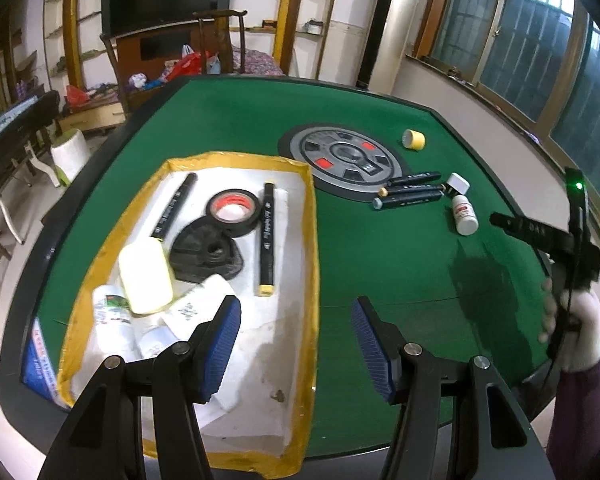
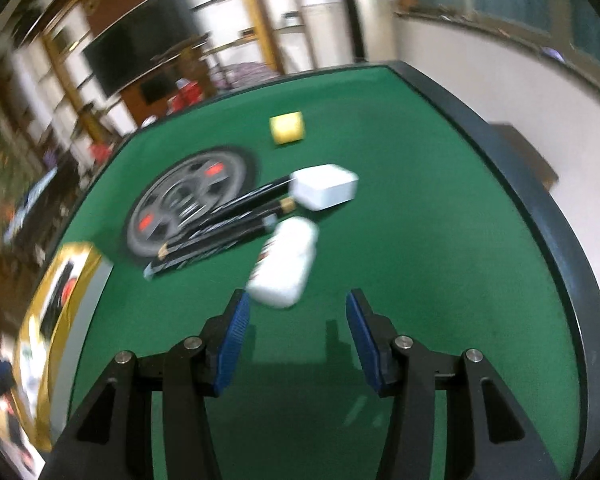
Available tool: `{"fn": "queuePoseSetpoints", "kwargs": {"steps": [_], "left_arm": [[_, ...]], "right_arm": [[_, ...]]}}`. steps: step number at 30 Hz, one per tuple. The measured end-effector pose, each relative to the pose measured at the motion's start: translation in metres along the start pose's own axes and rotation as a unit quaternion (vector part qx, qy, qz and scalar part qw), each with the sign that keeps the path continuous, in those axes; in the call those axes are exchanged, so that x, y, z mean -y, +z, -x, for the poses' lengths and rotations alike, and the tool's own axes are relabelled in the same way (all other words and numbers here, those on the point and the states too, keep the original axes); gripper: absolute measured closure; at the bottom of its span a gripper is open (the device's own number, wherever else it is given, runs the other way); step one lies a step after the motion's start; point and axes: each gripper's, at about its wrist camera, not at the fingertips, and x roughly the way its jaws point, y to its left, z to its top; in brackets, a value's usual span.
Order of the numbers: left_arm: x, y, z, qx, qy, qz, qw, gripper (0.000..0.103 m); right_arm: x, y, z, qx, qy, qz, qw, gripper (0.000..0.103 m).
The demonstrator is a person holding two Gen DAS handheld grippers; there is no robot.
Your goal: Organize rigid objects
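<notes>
A yellow-rimmed white tray [image 1: 308, 240] on the green table holds two black markers [image 1: 267, 236], a black tape roll [image 1: 233, 212], a black flat part, a yellow-white box [image 1: 145, 276] and small white bottles [image 1: 112, 312]. My left gripper [image 1: 296, 344] is open and empty above the tray's near right edge. On the felt lie three black markers [image 1: 410, 192], a white block [image 1: 458, 185], a white bottle [image 1: 464, 214] and a yellow tape roll [image 1: 414, 139]. My right gripper [image 2: 296, 340] is open and empty, just short of the white bottle [image 2: 284, 268]. The right wrist view is blurred.
A round grey hub [image 1: 346, 160] sits in the table's middle. The table has a dark raised rim [image 2: 540, 208]. A blue-white card [image 1: 40, 364] lies left of the tray. Chairs and shelves stand beyond the far edge.
</notes>
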Motion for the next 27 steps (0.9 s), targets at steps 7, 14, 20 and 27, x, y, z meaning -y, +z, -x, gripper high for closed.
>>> {"fn": "queuePoseSetpoints", "kwargs": {"steps": [7, 14, 20, 27], "left_arm": [[0.016, 0.003, -0.02, -0.032, -0.014, -0.01, 0.9993, 0.042], [0.046, 0.024, -0.041, -0.05, -0.025, -0.037, 0.9978, 0.042], [0.094, 0.053, -0.08, -0.059, -0.041, -0.08, 0.9941, 0.042], [0.141, 0.086, -0.145, -0.062, 0.002, -0.17, 0.9835, 0.042]], "right_arm": [[-0.004, 0.017, -0.036, -0.023, 0.003, 0.005, 1.0, 0.054], [-0.022, 0.025, -0.071, -0.028, 0.013, 0.023, 0.999, 0.052], [-0.014, 0.021, -0.075, -0.021, 0.035, 0.025, 0.999, 0.065], [0.007, 0.022, -0.072, -0.017, 0.058, -0.02, 0.998, 0.065]]}}
